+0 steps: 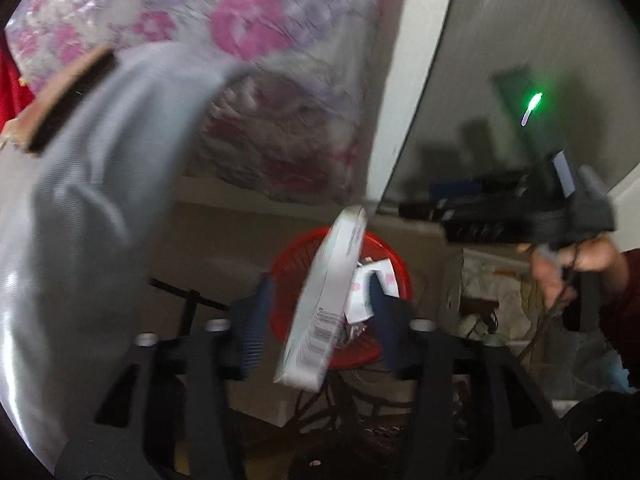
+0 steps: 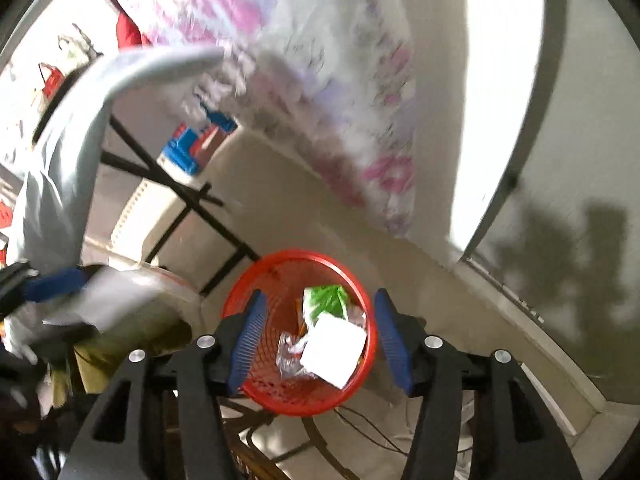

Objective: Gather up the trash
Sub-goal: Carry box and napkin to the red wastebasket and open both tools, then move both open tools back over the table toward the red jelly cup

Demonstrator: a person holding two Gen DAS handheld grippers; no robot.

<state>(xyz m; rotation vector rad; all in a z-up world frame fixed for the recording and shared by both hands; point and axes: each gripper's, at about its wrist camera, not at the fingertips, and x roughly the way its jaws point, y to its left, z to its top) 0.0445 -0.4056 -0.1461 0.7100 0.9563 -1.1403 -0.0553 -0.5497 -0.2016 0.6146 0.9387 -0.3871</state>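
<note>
Our left hand-held gripper (image 1: 320,316) is wide open, with a flat white box (image 1: 326,300) sitting loose between its fingers, looks like it's mid-drop, though the blur makes contact hard to call. Best bet is staying centred above the red basket (image 1: 394,268) just ahead and below so the box falls inside the rim. The box is thin, pale, barcode near its lower end, tilted on edge. Our right hand-held gripper (image 2: 318,334) is open too, holding nothing, right over the basket, which already has a white carton (image 2: 334,350), clear plastic and a green wrapper (image 2: 326,300).
</note>
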